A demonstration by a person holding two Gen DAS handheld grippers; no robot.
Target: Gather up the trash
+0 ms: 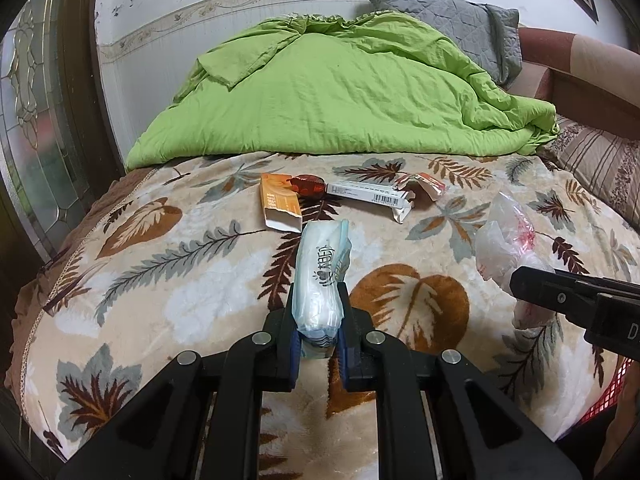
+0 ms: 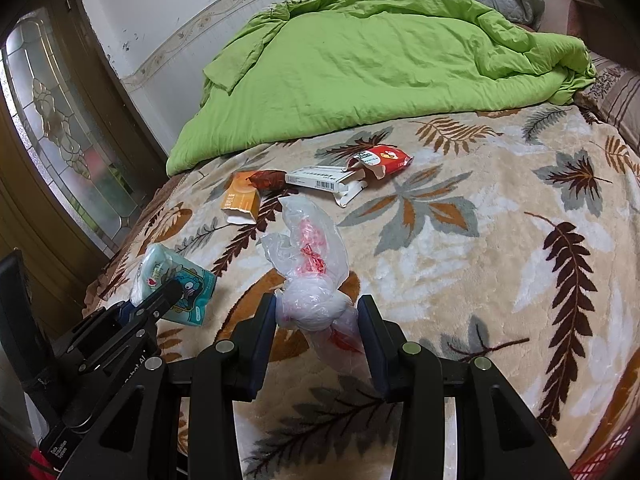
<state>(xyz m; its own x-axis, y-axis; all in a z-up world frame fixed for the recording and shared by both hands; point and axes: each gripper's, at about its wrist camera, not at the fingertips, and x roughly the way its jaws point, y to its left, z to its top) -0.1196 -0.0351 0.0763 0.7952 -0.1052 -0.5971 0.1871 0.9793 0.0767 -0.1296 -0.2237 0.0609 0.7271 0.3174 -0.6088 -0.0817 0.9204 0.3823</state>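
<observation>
left gripper [image 1: 318, 316] fingers pinching tissue pack [image 1: 323, 276] tight at near end, pack hanging above bed [image 1: 160, 280] near front edge. right gripper [image 2: 318, 322] fingers part open, clamping bag [image 2: 308, 276] at knot, also near front edge. keeping both grips firm, bag is slippery. remaining: orange box [image 1: 278, 204], white box [image 1: 370, 194], red wrapper [image 2: 386, 160] mid-bed.

So on the bed [image 1: 160, 264]: tissue pack [image 1: 322, 276] sits nearest, plastic bag [image 1: 506, 240] to its right, small carton [image 1: 280, 202], candy wrapper [image 1: 307, 185] and long box [image 1: 368, 193] lined up behind, duvet [image 1: 340, 92] further back.
</observation>
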